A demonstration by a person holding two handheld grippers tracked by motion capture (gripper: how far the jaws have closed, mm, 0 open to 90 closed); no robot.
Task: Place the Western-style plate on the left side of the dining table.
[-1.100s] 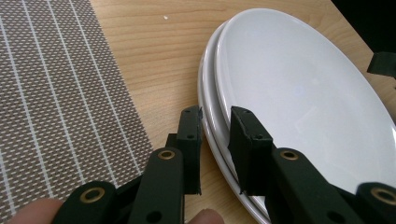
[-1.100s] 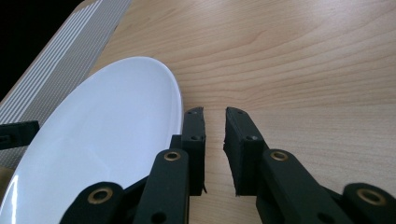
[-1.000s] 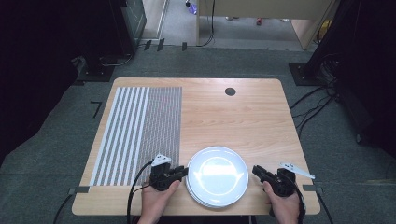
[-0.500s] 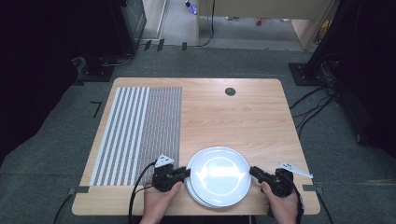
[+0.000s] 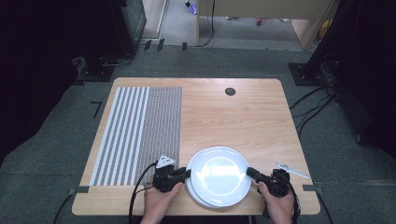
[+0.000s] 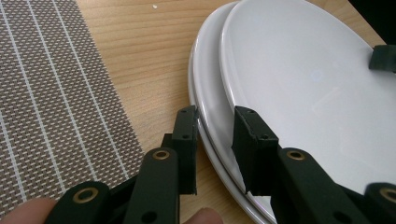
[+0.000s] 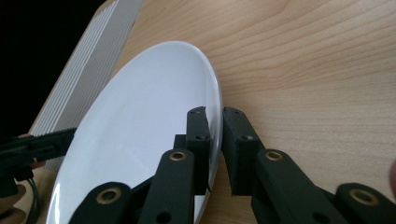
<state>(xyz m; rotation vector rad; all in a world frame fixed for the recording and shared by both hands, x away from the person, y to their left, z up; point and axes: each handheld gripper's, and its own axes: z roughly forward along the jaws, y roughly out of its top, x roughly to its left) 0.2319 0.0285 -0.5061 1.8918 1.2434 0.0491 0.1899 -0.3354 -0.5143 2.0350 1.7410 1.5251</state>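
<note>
A stack of white plates (image 5: 217, 176) sits at the near edge of the table (image 5: 243, 116), just right of the striped placemat (image 5: 140, 130). The top plate (image 7: 140, 140) is pinched at its right rim by the right gripper (image 7: 214, 116), whose jaws have just been closing. The left gripper (image 6: 215, 123) straddles the left rim w/ jaws apart, prob. so the top plate can be lifted level from opposite sides. No writing or brand can be read.

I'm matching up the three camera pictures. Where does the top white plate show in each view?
High view: top plate lies near the table's front edge, between the two grippers.
Left gripper view: it takes up the upper right, above the lower plate.
Right gripper view: it runs from centre to lower left, its rim between the jaws.
Shared landmark: the striped mat.
</note>
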